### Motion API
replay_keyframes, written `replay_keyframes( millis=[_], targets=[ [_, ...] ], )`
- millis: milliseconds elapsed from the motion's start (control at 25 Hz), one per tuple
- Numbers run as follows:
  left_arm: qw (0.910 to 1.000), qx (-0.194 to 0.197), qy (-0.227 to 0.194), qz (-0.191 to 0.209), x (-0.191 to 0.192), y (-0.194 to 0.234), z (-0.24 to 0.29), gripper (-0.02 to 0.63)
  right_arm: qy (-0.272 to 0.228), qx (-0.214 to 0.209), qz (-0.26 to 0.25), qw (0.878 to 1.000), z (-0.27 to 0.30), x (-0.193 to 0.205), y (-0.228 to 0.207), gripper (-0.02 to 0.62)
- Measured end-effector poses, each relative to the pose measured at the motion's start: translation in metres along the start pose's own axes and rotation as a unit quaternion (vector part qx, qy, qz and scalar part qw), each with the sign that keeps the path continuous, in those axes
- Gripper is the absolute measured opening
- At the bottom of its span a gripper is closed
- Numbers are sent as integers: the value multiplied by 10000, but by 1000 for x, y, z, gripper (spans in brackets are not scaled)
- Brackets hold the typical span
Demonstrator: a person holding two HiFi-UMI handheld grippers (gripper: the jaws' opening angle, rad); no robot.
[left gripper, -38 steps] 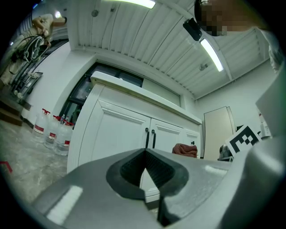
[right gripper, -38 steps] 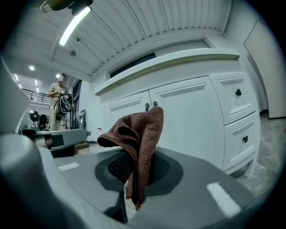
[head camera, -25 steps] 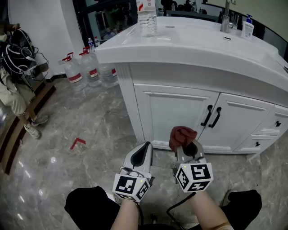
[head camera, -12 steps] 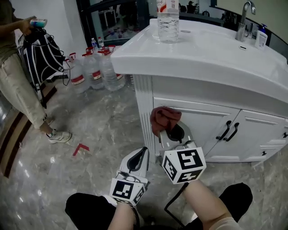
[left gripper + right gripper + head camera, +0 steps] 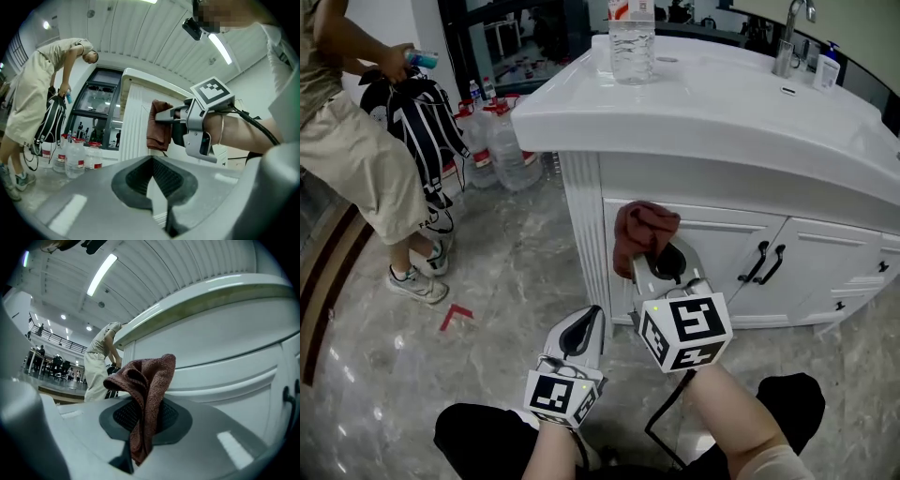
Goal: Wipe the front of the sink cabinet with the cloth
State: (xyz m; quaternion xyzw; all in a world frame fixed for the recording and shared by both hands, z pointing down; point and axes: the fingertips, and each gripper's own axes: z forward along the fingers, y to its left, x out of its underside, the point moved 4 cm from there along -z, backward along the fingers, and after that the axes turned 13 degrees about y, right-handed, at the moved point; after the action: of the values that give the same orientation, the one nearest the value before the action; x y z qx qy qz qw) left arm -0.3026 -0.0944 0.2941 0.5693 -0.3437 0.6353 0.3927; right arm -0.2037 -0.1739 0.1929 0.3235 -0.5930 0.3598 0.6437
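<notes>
A reddish-brown cloth [image 5: 643, 234] is pinched in my right gripper [image 5: 658, 264], which is shut on it and holds it against the left door panel of the white sink cabinet [image 5: 712, 246], near the fluted corner post. In the right gripper view the cloth [image 5: 145, 390] bunches up from between the jaws, just below the counter's overhang. My left gripper [image 5: 581, 330] hangs lower and to the left over the floor, shut and holding nothing. In the left gripper view its jaws meet with nothing between them, and the cloth [image 5: 158, 126] shows ahead.
A water bottle [image 5: 631, 39], tap [image 5: 789, 36] and soap dispenser [image 5: 825, 67] stand on the countertop. Black door handles [image 5: 764, 262] lie right of the cloth. Large water jugs [image 5: 502, 141] stand by the cabinet's left end. A person [image 5: 366, 159] with a backpack stands at left.
My right gripper has carried the cloth leftward and up from in front of the door handles to the left door panel. The person at left has stepped closer. The left gripper barely moved.
</notes>
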Motion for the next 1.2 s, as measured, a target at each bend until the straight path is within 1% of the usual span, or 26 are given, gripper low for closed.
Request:
replay_keyframes(
  millis=[120, 280, 440, 760, 1000, 1120, 1200],
  targets=[
    [9998, 177, -9, -17, -4, -20, 9, 0, -2, 305, -26, 9995, -18, 1, -24, 81],
    [9990, 371, -105, -235, -11, -47, 23, 0, 4, 596, 14, 9982, -44, 3, -58, 81],
    [9980, 593, -55, -190, -9, -80, 41, 0, 46, 844, 12, 9964, -69, 5, -94, 81],
    [9974, 683, -35, -230, 0, -115, 60, 0, 126, 1342, 134, 9908, -107, 7, -151, 81],
    [9969, 735, 35, -261, 4, -125, 59, 0, 193, 1430, 375, 9888, -120, 11, -164, 84],
    [9972, 724, 99, -156, 8, -125, 56, 0, 208, 1377, 335, 9897, -120, 14, -156, 81],
    [9975, 684, 122, -155, 11, -120, 54, 0, 212, 1226, 300, 9918, -113, 18, -144, 81]
  ],
)
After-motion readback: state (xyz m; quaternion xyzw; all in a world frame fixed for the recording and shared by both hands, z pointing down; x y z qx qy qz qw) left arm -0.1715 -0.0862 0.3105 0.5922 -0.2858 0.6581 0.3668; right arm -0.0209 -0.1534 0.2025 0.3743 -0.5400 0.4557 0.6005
